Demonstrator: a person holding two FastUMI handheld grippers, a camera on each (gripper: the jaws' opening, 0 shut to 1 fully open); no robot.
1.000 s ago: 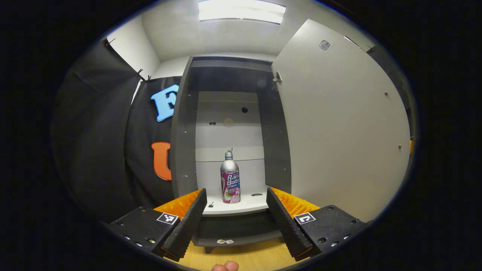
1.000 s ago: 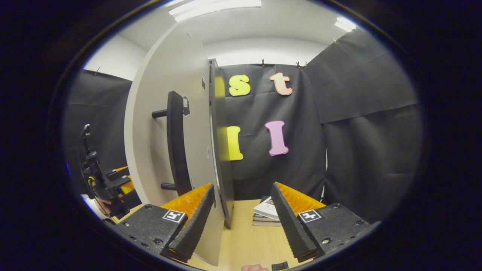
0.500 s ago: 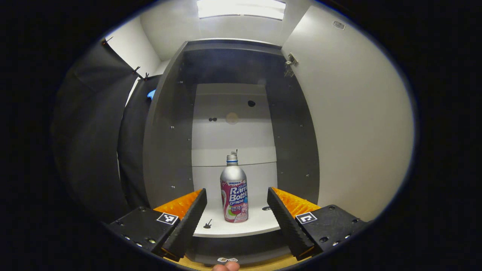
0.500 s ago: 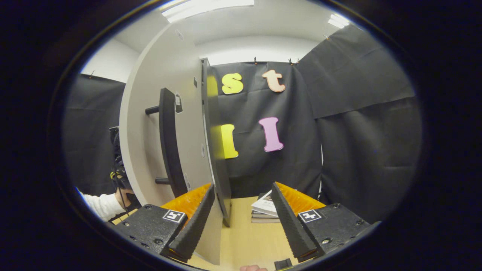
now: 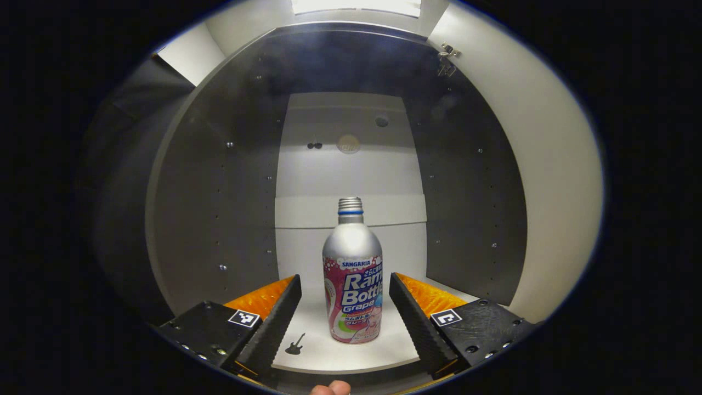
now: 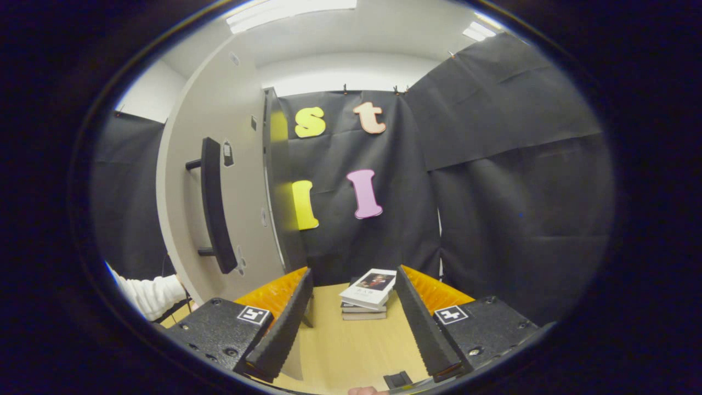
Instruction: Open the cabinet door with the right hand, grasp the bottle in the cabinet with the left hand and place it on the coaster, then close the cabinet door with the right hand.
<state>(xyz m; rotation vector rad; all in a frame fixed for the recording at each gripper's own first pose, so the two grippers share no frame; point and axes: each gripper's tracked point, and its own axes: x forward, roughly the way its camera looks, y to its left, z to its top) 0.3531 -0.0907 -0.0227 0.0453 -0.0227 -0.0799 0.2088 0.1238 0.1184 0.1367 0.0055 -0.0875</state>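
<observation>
— Closer now, isn't it? What has moved since a second ago?
— Yes. The left gripper (image 5: 344, 315) has gone forward into the cabinet (image 5: 219, 181); the bottle (image 5: 352, 285) looks far larger and now stands between its two fingers, where before it stood well beyond them. The right gripper (image 6: 351, 321) has swung off the door (image 6: 219, 181), so the door and its handle (image 6: 214, 211) sit farther left in the right gripper view, and the books (image 6: 366, 293) show whole between its fingers.
— Is the left one gripping?
— No. Its jaws are spread, one finger on each side of the bottle, neither touching it.
— And the right?
— Spread too, nothing between them but the table (image 6: 351, 345) beyond.
— Where exactly is the bottle?
— One bottle, upright, cap off, on the cabinet's white shelf (image 5: 329, 351), near the front edge and about midway between the two dark side walls. One small guitar-shaped mark (image 5: 295, 344) lies on the shelf to its left.
— How many books?
— Three, as far as I can tell, in one stack at the table's far edge by the cloth wall.
— Anything else?
— One white sleeve (image 6: 148, 293) at the left edge of the right gripper view, beside the open door. One fingertip (image 5: 330, 388) at the bottom of the left gripper view.
</observation>
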